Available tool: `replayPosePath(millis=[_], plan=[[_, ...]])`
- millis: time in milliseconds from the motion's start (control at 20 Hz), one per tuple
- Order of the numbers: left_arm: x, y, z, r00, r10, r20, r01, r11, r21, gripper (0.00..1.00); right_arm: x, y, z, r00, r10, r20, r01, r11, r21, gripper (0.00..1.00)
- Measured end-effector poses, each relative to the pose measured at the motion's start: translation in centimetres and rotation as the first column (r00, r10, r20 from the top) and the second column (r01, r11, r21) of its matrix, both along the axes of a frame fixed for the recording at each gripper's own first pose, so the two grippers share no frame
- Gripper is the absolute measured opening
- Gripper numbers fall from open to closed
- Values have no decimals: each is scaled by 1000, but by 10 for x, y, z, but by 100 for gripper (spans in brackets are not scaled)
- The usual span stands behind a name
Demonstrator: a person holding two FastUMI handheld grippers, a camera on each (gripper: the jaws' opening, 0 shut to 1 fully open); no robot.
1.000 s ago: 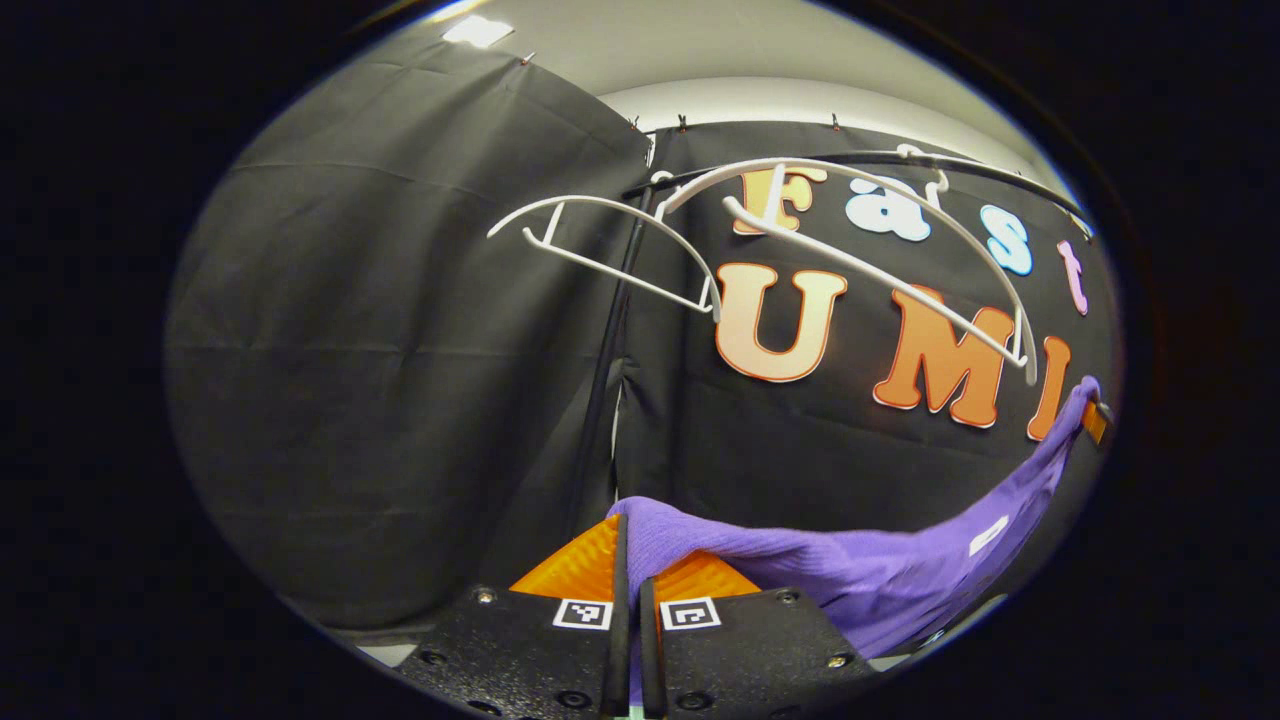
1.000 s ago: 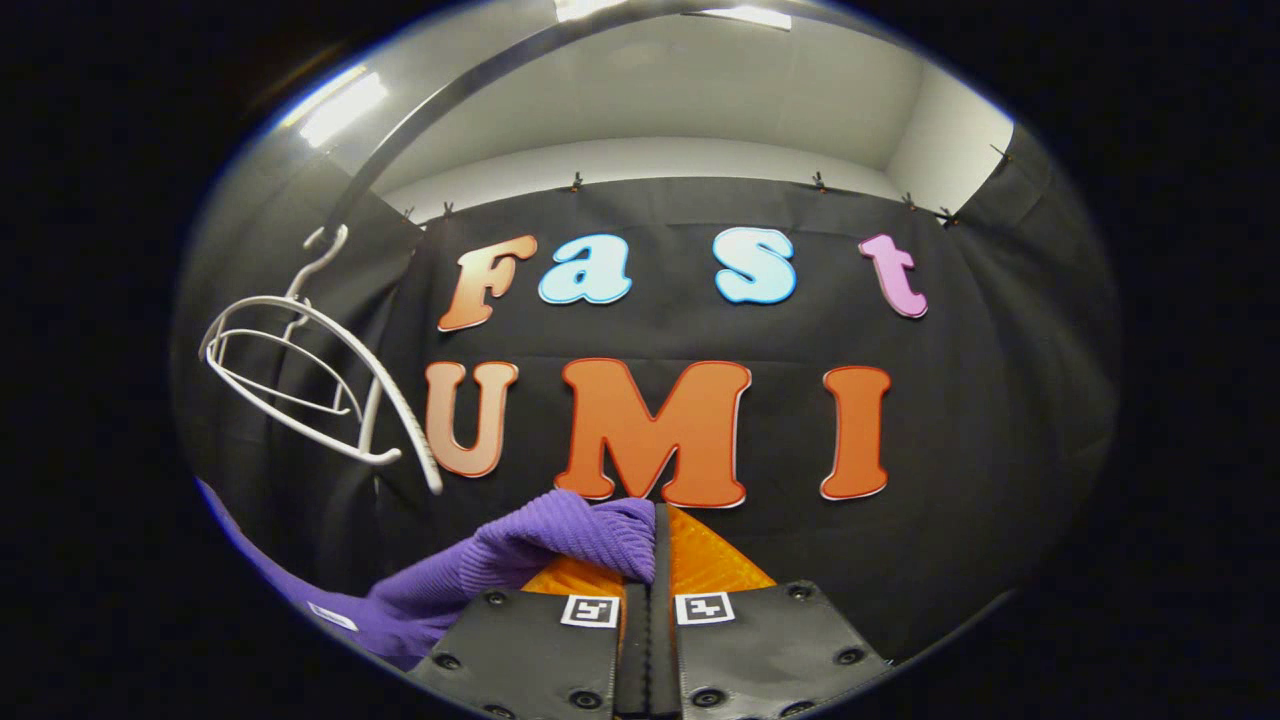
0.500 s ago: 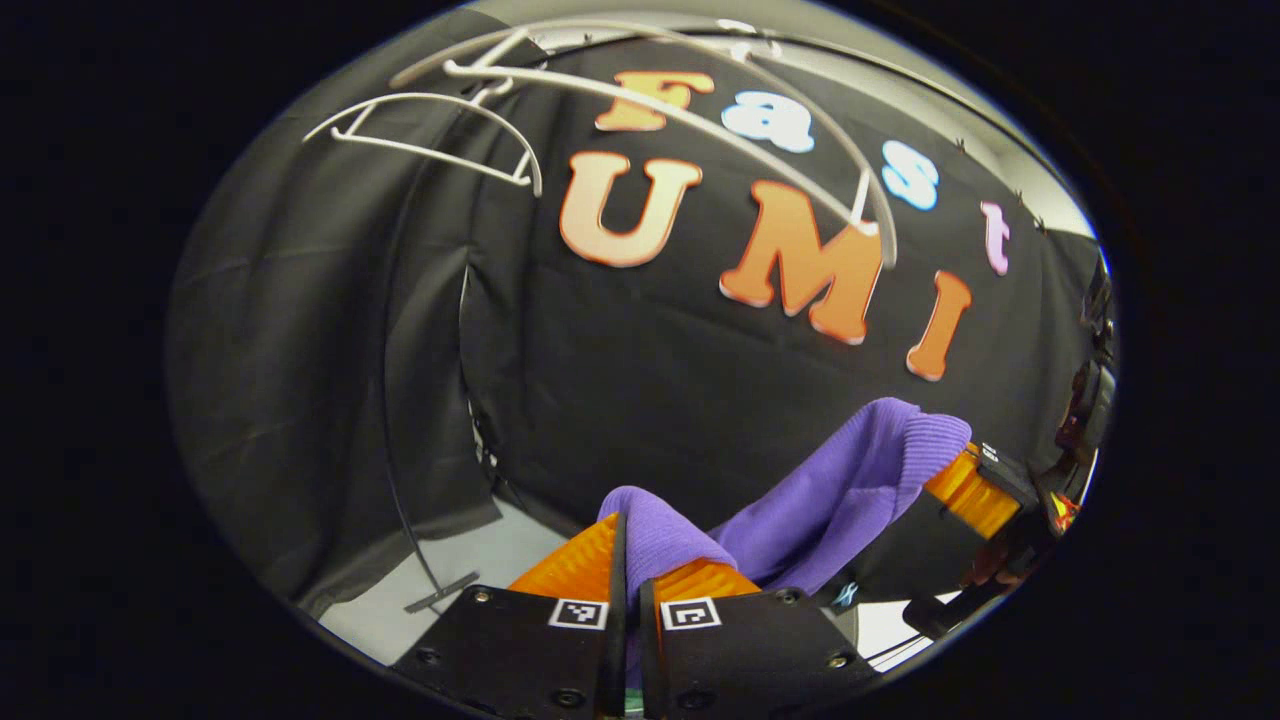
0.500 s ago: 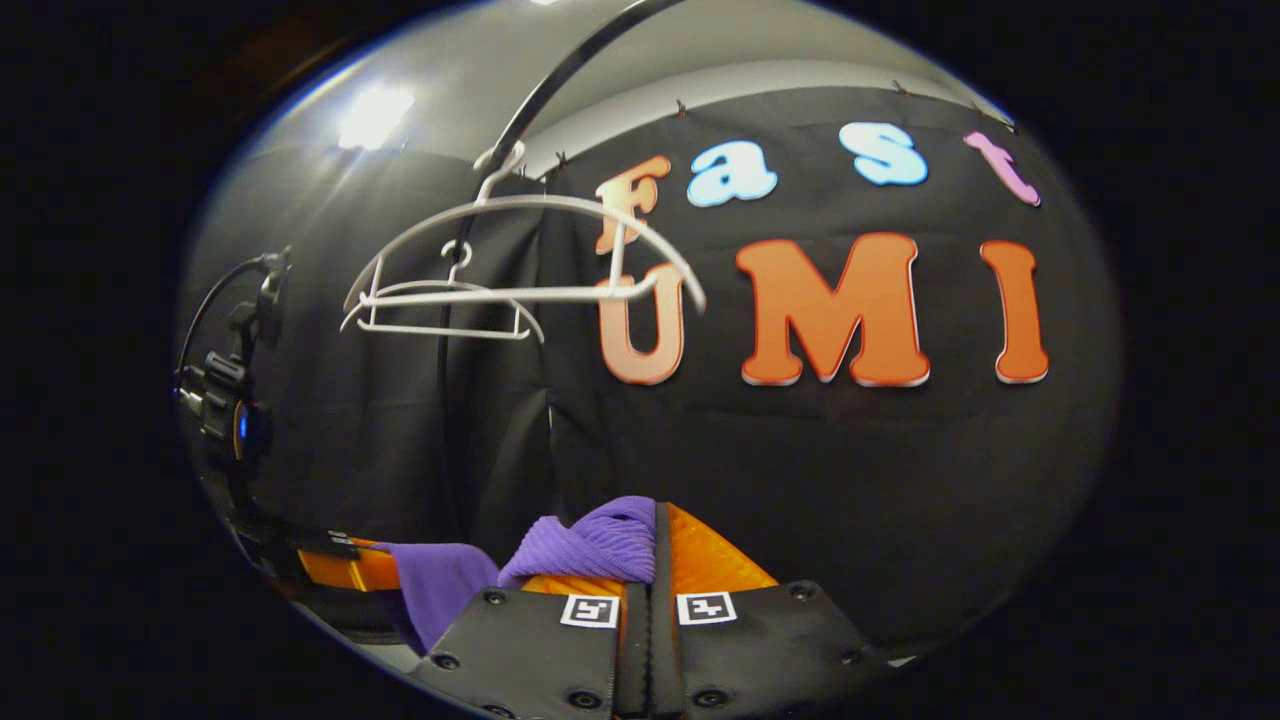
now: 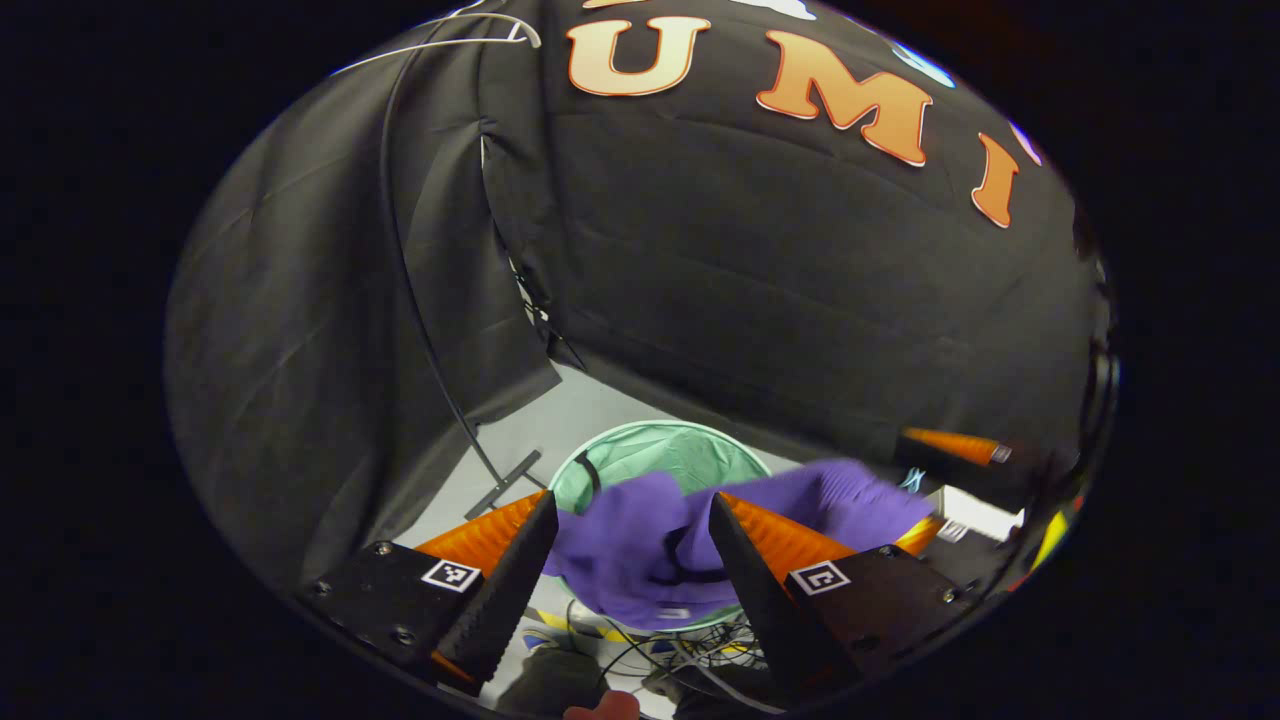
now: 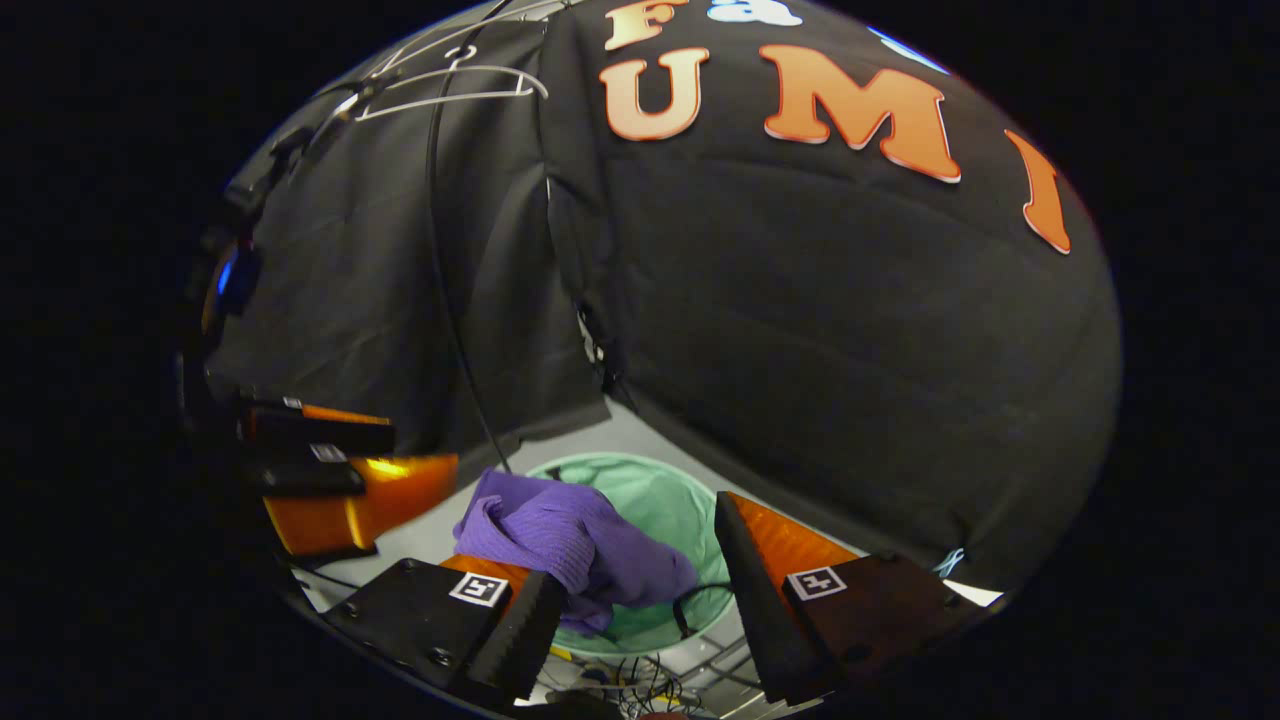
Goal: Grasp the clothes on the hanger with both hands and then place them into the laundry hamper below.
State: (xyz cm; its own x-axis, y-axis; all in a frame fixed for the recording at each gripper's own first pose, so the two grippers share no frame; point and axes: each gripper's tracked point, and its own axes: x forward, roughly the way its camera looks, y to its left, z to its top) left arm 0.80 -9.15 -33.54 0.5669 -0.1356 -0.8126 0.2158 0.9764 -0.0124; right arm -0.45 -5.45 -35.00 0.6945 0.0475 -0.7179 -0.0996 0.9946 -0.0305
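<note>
The left gripper (image 5: 625,560) has matte black textured mounting plates at the lower frame, each carrying a small square black-and-white marker and round screws. The right gripper (image 6: 640,590) is built alike, with ridged inner faces on its jaws.

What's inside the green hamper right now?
The purple garment sits in the green hamper, bunched and draped over its near rim. Both grippers, left and right, are open above it. The hamper's bottom is covered.

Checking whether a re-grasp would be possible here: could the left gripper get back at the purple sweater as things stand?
Probably yes. The left gripper has its jaws open, and the purple sweater lies right between and beyond them over the green hamper, with nothing in between.
</note>
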Motion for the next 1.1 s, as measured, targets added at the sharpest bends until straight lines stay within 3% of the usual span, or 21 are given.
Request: replayPosePath(millis=[50, 100, 250, 300, 350, 450, 500, 550, 600, 700, 800, 850, 900, 1000, 1100], plan=[[2, -1, 2, 1000, -1, 8, 1, 1000, -24, 98, -12, 0, -18, 998, 7, -57, -7, 1000, 2, 81], [3, -2, 5, 1000, -4, 20, 5, 999, -34, 98, -20, 0, -32, 995, 2, -98, 0, 1000, 21, 87], [0, 6, 19, 998, 24, 65, -21, 999, -34, 98, -37, 9, -46, 980, -51, -192, 82, 984, 159, 87], [-2, 12, 32, 995, 46, 87, -41, 998, -50, 98, -32, 6, -43, 983, -70, -172, 101, 979, 175, 82], [-3, 17, 43, 991, 67, 113, -59, 996, -71, 98, -25, 0, -37, 988, -86, -125, 106, 980, 166, 87], [-3, 21, 72, 980, 98, 172, -81, 992, -101, 97, -13, -8, -14, 993, -110, -32, 113, 983, 145, 87], [-1, 24, 88, 970, 111, 217, -88, 990, -110, 98, -6, -10, 2, 992, -121, 20, 117, 982, 148, 82], [-2, 29, 105, 958, 128, 258, -100, 988, -117, 98, 2, -11, 22, 990, -125, 71, 113, 982, 153, 82], [0, 33, 126, 942, 144, 303, -108, 985, -133, 97, 7, -14, 43, 984, -123, 125, 103, 983, 153, 91], [12, 38, 168, 902, 165, 400, -107, 981, -162, 97, 17, -18, 83, 964, -118, 239, 89, 987, 132, 91], [17, 40, 210, 853, 177, 490, -105, 980, -172, 96, 18, -18, 140, 927, -127, 353, 75, 985, 158, 92], [20, 45, 237, 813, 192, 549, -107, 977, -183, 96, 21, -16, 167, 901, -138, 411, 66, 981, 183, 92], [18, 43, 261, 775, 204, 599, -107, 975, -193, 96, 24, -19, 194, 867, -150, 475, 63, 979, 195, 100], [23, 45, 303, 709, 213, 673, -103, 974, -201, 95, 25, -29, 246, 788, -156, 596, 69, 984, 167, 99], [10, 48, 319, 665, 208, 717, -101, 977, -190, 91, 22, -36, 290, 726, -150, 671, 82, 988, 132, 100]])
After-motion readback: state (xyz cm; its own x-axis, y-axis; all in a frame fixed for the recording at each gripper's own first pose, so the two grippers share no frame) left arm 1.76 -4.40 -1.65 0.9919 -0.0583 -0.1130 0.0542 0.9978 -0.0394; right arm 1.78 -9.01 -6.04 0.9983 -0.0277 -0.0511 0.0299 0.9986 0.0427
